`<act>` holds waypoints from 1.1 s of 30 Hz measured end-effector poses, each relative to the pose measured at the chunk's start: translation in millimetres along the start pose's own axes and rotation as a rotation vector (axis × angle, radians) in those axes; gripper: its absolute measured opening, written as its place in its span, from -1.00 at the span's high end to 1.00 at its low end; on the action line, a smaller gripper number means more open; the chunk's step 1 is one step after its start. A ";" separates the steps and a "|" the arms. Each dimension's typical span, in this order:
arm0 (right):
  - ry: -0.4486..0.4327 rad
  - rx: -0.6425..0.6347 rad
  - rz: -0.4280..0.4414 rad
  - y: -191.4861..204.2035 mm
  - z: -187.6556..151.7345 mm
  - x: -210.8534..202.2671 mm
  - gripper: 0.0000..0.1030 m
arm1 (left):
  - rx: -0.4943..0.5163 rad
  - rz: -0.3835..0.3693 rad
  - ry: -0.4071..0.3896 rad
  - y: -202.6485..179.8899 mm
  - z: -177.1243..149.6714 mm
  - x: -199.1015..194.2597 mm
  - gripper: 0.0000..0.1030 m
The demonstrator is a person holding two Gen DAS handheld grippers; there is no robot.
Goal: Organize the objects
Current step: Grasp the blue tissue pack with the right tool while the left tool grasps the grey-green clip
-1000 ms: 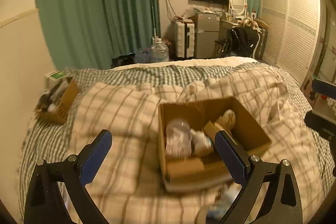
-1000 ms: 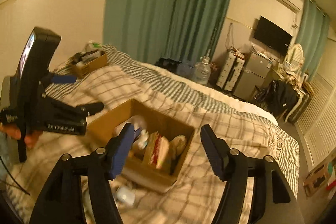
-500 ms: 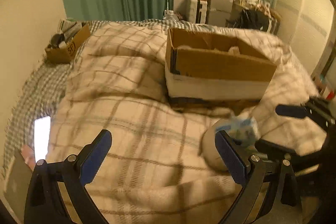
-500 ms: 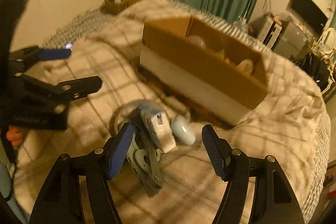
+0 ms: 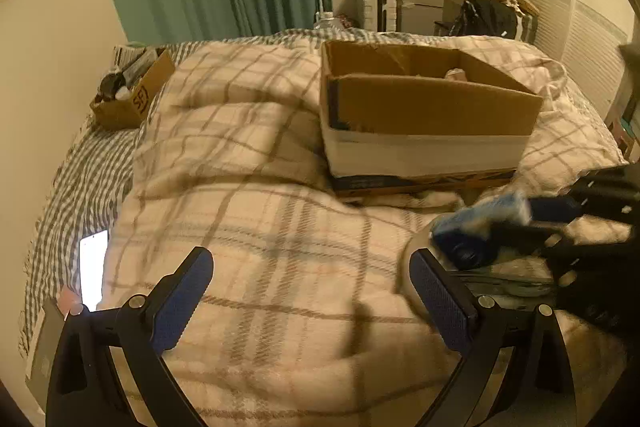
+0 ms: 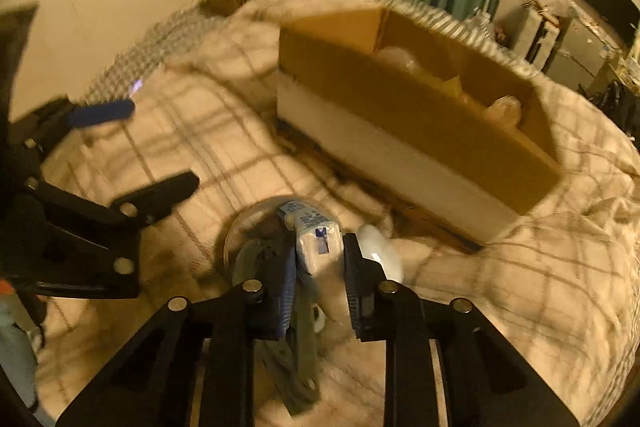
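Observation:
My right gripper (image 6: 318, 267) is shut on a small blue-and-white packet (image 6: 316, 241) low over the plaid blanket, above a round clear lid or dish (image 6: 248, 227). A pale blue rounded object (image 6: 380, 255) lies just right of it. The packet also shows blurred in the left wrist view (image 5: 484, 217), held by the right gripper (image 5: 532, 223). My left gripper (image 5: 310, 291) is open and empty over the blanket. It also shows in the right wrist view (image 6: 132, 147). A big open cardboard box (image 5: 424, 107) with several items inside stands behind.
A smaller cardboard box (image 5: 132, 95) of items sits at the bed's far left by the wall. A lit phone (image 5: 93, 273) lies at the left edge of the bed. Green curtains, a TV and cabinets stand beyond the bed.
Both grippers have dropped from above the big box to low in front of it. My right gripper has closed on the blue-and-white packet.

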State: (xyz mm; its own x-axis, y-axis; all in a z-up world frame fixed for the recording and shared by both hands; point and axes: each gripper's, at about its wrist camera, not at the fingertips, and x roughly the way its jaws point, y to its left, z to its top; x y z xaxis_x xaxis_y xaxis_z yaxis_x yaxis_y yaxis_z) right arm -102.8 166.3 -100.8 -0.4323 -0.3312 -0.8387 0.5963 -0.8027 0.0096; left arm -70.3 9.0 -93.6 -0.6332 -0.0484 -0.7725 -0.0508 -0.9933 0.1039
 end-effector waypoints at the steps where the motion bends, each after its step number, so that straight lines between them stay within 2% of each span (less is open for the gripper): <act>1: -0.020 0.009 -0.013 -2.6 -1.2 -8.6 0.61 | 0.006 -0.002 -0.005 -3.1 1.5 -2.9 -0.96; 7: -0.132 0.103 -0.123 -30.1 -13.0 -69.0 0.61 | 0.098 -0.057 -0.046 -41.0 5.7 -24.7 -0.96; 11: -0.159 0.159 -0.179 -48.3 -28.2 -93.7 0.61 | 0.185 -0.090 -0.023 -66.5 -3.2 -26.6 -0.96; 18: -0.152 0.225 -0.166 -62.5 -53.3 -100.2 0.60 | 0.278 -0.101 0.049 -83.1 -27.9 -17.0 -0.96; 21: -0.148 0.238 -0.145 -63.2 -59.0 -91.9 0.60 | 0.317 -0.121 0.093 -93.6 -33.4 -5.4 -0.87; 25: -0.151 0.241 -0.137 -62.0 -61.6 -87.1 0.60 | 0.381 -0.127 0.070 -108.5 -30.4 -1.5 -0.80; 29: -0.148 0.251 -0.132 -64.2 -62.4 -86.1 0.60 | 0.453 -0.157 0.019 -125.6 -22.6 0.9 -0.57; 32: -0.143 0.257 -0.132 -63.9 -62.2 -85.2 0.60 | 0.484 -0.217 0.021 -132.8 -19.7 8.2 -0.05; 33: -0.141 0.257 -0.133 -63.4 -62.5 -84.9 0.60 | 0.487 -0.248 0.039 -135.1 -19.1 11.2 0.29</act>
State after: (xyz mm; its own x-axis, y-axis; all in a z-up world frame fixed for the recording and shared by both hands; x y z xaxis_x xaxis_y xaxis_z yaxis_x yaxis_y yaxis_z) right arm -61.7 276.4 -64.3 -0.5949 -0.2662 -0.7585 0.3461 -0.9364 0.0572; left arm -55.8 140.7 -128.2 -0.5278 0.1678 -0.8327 -0.5525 -0.8124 0.1865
